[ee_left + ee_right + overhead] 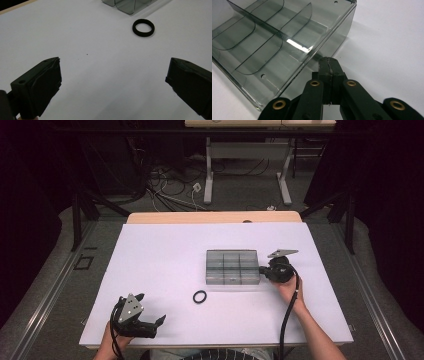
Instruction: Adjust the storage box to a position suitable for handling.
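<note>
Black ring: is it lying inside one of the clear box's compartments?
No, the black ring lies on the white table, in front of the clear box and apart from it.

the white table top point(165, 265) lies on a light wooden board point(215, 217) that shows along its far edge. the floor point(240, 195) behind is grey, with many loose cables point(170, 187) on it. there stands a second table with pale metal legs point(209, 175). dark curtains point(30, 180) close both sides, and black stand legs point(80, 215) lean near them. the light falls from above.
</note>
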A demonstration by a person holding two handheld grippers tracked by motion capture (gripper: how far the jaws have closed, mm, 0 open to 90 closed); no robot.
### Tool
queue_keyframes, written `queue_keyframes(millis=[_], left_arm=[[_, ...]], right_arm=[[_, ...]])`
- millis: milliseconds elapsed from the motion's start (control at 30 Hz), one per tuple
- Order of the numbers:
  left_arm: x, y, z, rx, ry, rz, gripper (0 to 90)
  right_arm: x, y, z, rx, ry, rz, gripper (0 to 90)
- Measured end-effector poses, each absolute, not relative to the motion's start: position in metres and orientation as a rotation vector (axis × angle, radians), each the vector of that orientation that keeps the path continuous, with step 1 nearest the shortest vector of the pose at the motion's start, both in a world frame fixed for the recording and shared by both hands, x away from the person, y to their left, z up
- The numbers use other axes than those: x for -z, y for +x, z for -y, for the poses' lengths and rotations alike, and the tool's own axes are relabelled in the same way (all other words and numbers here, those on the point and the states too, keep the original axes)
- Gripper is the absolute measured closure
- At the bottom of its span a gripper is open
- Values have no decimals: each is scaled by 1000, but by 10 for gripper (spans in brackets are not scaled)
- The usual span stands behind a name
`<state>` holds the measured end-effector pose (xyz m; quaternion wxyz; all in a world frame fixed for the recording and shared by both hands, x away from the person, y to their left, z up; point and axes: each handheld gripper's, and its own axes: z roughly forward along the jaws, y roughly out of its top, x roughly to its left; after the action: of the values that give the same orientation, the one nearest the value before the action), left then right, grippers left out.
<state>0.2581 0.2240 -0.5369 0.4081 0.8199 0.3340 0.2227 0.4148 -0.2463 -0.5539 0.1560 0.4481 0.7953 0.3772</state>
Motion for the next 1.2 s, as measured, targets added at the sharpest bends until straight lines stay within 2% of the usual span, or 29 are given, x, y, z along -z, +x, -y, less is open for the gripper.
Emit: queue_keyframes(millis=[1200], left_arm=[[536, 257, -226, -554, 2074, -845, 0]], right_arm=[[555, 414, 222, -1110, 1288, -2271, 900]])
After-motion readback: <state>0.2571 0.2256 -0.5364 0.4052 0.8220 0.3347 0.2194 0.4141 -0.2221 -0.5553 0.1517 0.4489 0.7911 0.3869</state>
